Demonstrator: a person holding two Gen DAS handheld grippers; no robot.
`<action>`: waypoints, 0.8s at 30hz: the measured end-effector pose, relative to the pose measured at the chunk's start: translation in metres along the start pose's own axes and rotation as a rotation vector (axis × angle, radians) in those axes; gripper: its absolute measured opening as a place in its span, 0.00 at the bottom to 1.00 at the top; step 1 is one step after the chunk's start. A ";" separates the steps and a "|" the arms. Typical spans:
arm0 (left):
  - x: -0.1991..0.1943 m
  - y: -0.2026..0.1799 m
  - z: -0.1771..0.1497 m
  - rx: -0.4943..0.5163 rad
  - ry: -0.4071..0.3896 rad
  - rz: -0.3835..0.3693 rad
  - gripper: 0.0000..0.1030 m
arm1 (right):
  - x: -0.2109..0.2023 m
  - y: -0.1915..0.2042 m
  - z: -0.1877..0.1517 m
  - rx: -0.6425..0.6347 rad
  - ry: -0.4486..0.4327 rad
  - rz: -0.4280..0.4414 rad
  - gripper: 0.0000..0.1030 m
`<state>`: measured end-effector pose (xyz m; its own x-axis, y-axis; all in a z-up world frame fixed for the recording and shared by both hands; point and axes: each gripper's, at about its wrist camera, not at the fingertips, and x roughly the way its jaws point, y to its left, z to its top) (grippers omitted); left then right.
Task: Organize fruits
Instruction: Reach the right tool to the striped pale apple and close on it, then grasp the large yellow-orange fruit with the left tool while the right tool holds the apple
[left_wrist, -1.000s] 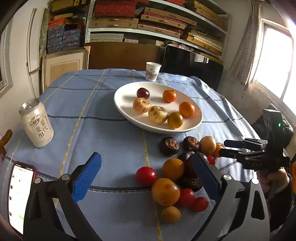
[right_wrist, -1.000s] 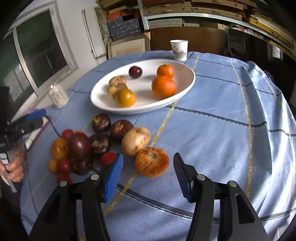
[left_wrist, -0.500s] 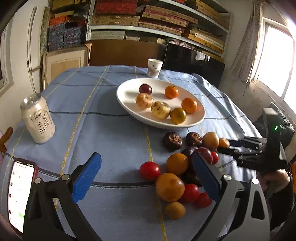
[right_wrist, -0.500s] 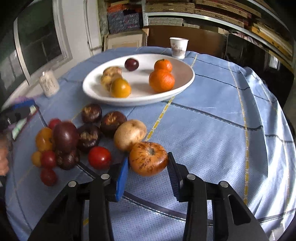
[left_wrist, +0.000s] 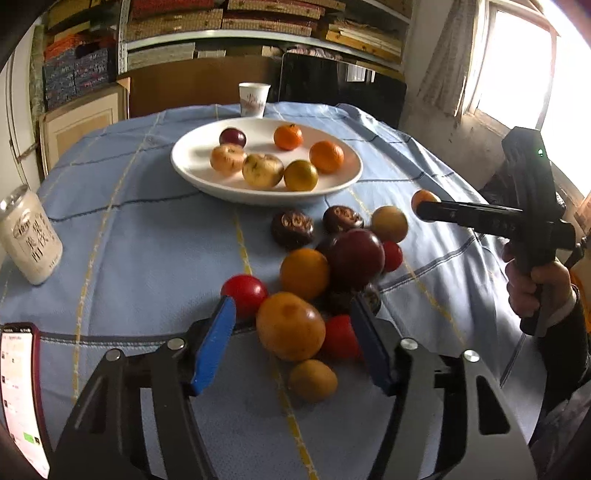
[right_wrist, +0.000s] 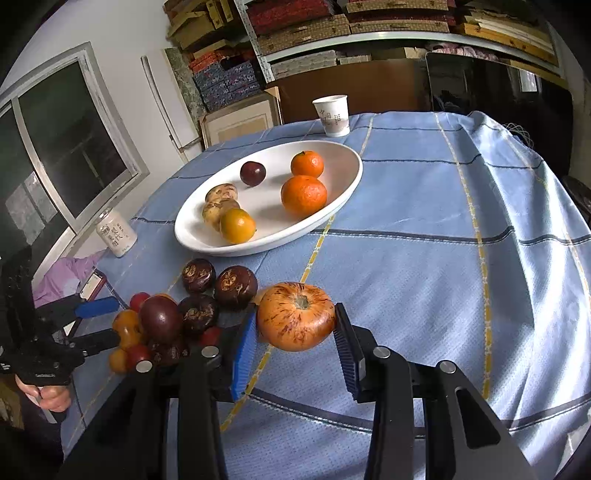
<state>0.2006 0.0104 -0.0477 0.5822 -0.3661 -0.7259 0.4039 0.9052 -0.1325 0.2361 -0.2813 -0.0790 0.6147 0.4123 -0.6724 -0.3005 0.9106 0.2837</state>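
A white plate (left_wrist: 192, 173) (right_wrist: 343, 195) holds several fruits. In front of it a pile of loose fruits (left_wrist: 354, 254) lies on the blue cloth. My left gripper (left_wrist: 291, 304) straddles the large orange fruit (left_wrist: 290, 326) and a red tomato (left_wrist: 341, 338) at the near end of the pile. Its jaws are closing, and a gap still shows between the left pad and the fruit. My right gripper (right_wrist: 295, 312) is shut on a striped orange fruit (right_wrist: 295, 320), held just right of the pile. That gripper (left_wrist: 428, 210) also shows at the right in the left wrist view.
A drink can (left_wrist: 29, 240) stands at the left and a paper cup (left_wrist: 254, 99) behind the plate. A phone (left_wrist: 18, 387) lies at the near left edge. The cloth drapes over the table edge (right_wrist: 546, 221) at the right. Shelves and boxes stand behind the table.
My right gripper closed on the striped orange fruit and raised it slightly. My left gripper dropped toward the pile and its jaws narrowed around the large orange fruit.
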 end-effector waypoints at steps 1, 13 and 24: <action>0.001 0.003 -0.001 -0.011 0.005 0.000 0.61 | 0.000 0.001 0.000 -0.002 0.000 -0.004 0.40; 0.009 0.004 -0.005 -0.020 0.050 -0.017 0.49 | -0.002 0.001 -0.002 0.001 -0.003 0.001 0.40; 0.012 0.010 -0.004 -0.060 0.069 -0.040 0.43 | -0.001 0.002 -0.003 -0.012 0.006 0.000 0.40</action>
<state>0.2086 0.0155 -0.0609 0.5157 -0.3887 -0.7635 0.3820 0.9020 -0.2012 0.2327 -0.2796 -0.0794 0.6104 0.4119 -0.6765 -0.3087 0.9103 0.2757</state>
